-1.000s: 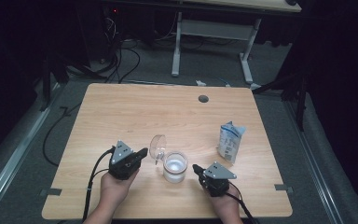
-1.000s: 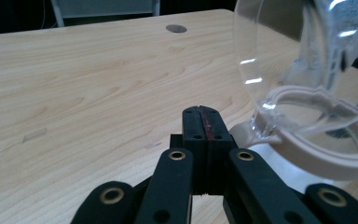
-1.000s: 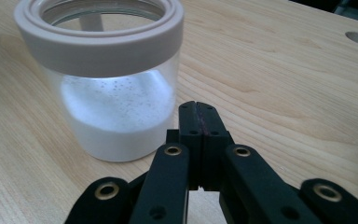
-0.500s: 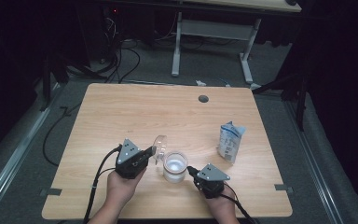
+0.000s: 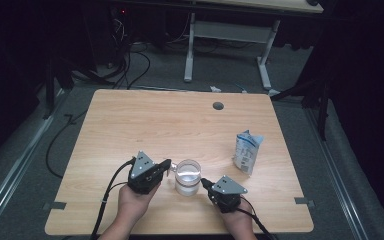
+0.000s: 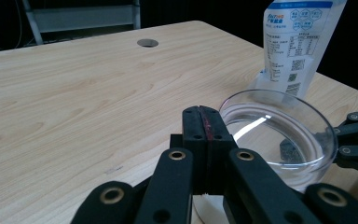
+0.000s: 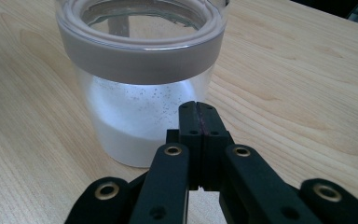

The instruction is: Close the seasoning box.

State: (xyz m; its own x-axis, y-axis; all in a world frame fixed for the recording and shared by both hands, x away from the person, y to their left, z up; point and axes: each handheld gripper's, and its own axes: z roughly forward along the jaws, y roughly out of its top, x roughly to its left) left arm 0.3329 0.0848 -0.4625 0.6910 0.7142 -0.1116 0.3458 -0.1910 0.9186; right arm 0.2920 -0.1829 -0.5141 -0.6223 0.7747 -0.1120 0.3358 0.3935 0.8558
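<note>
A clear round jar (image 5: pixel 187 176) with white powder in its bottom stands near the table's front edge. In the right gripper view the jar (image 7: pixel 140 70) is close ahead, with a frosted band under its rim. My left gripper (image 5: pixel 167 164) sits just left of the jar, jaws shut and empty, its tip (image 6: pixel 206 116) beside the jar's rim (image 6: pixel 279 135). My right gripper (image 5: pixel 203 182) lies at the jar's lower right, jaws also shut on nothing, its tip (image 7: pixel 198 109) near the jar's wall. A white and blue pouch (image 5: pixel 247 151) stands upright to the right, and the pouch (image 6: pixel 298 42) rises behind the jar.
The wooden table (image 5: pixel 180 125) has a round cable hole (image 5: pixel 218 106) near its far edge. Black cables trail from both grippers off the front edge. Beyond the table are floor cables and the legs of another desk (image 5: pixel 190 50).
My left gripper has shifted a little to the right, closer to the jar. The right gripper, the jar and the pouch have stayed put.
</note>
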